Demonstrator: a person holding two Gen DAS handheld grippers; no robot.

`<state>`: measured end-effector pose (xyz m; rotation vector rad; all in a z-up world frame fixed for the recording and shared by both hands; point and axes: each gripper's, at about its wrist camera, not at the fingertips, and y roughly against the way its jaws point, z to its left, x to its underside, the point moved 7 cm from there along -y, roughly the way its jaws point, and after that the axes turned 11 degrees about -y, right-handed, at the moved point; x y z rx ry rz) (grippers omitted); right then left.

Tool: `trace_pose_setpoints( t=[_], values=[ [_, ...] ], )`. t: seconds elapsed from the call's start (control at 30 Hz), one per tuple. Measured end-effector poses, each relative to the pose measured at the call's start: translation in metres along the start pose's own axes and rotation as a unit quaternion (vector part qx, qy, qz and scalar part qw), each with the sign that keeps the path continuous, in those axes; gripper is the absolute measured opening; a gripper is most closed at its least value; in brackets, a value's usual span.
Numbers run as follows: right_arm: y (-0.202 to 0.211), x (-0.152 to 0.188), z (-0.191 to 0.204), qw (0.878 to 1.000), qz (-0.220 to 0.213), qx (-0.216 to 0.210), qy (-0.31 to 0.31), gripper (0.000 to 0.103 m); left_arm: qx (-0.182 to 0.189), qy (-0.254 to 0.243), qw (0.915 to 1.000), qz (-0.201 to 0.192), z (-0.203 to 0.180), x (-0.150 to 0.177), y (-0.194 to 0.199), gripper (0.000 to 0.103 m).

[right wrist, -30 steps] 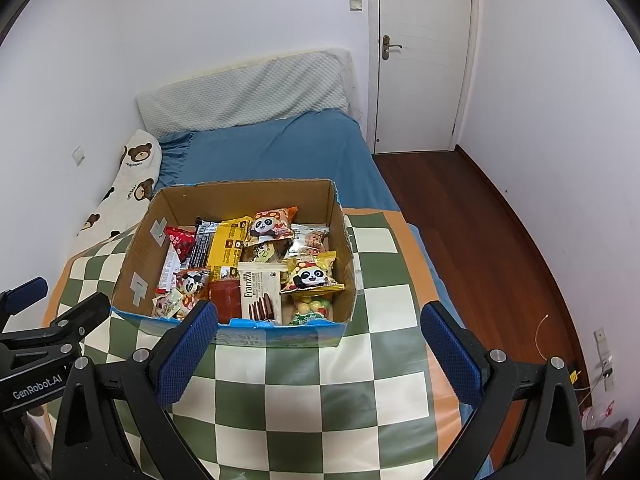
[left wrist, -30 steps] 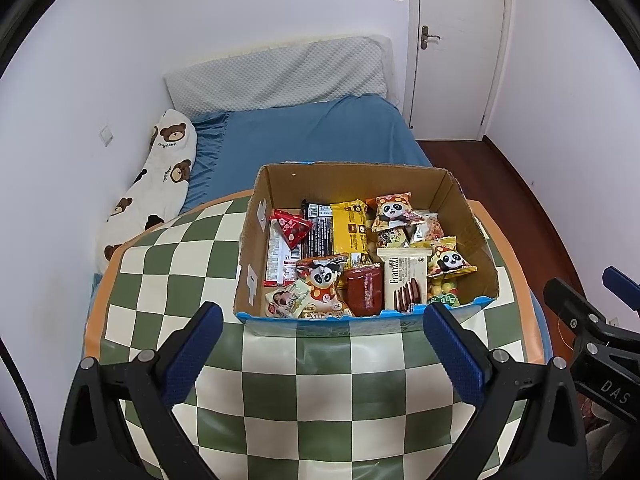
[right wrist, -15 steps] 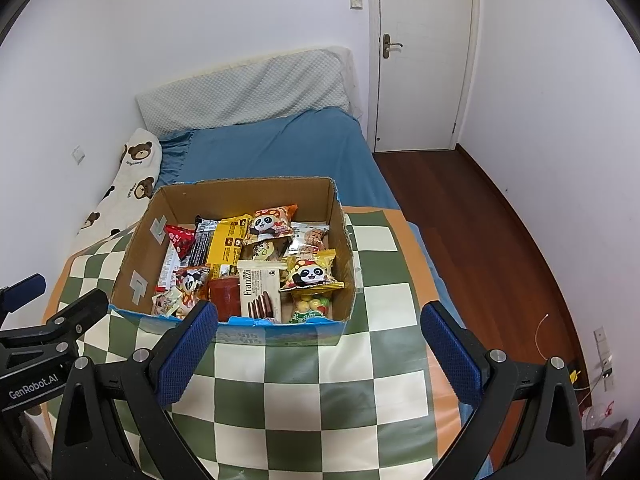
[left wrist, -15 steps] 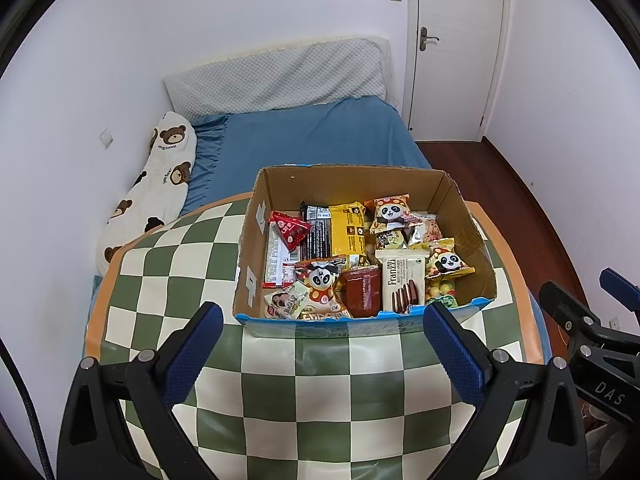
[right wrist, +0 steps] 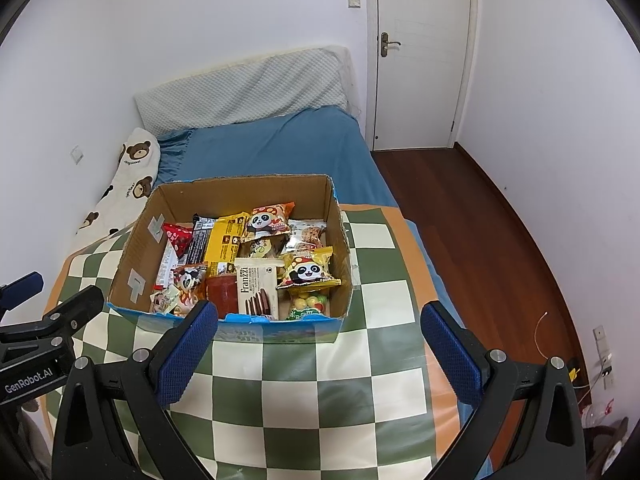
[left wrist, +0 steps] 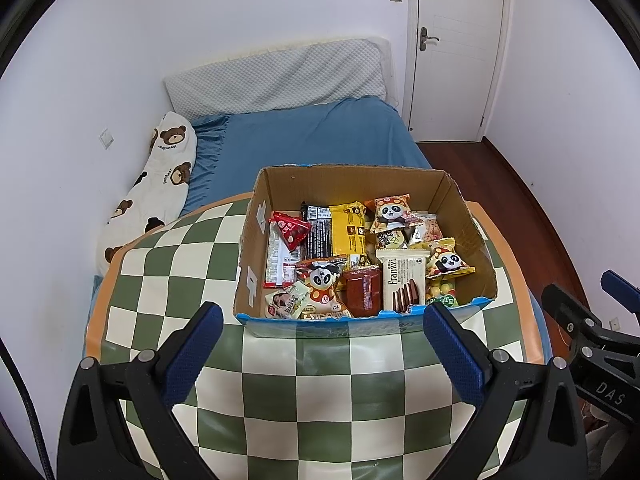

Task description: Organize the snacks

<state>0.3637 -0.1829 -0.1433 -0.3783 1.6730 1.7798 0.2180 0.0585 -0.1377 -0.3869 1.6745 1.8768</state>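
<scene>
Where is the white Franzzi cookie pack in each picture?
Left wrist: the Franzzi pack stands at the box's near wall, right of middle, above the right jaw.
Right wrist: the Franzzi pack is at the near wall, middle, just right of the left jaw.
Shared landmark: the dark red packet touching its left side.

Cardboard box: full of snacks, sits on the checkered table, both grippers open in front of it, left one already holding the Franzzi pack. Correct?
Not quite. The left gripper holds nothing: its jaws stand wide open and empty, short of the cardboard box. The left wrist view shows the Franzzi pack lying inside the box among the other snacks. The rest holds: the box is on the checkered table, and the right gripper is open too.
</scene>
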Motion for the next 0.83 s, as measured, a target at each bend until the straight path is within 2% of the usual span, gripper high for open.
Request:
trace_pose_setpoints(
  t=[0.83],
  values=[
    [0.0088,-0.0033,0.0013,1.0,-0.008,0.004,0.0,0.103,-0.001,0.002,1.0,-0.004,0.0014,0.0048,-0.0003,0.103]
  ],
)
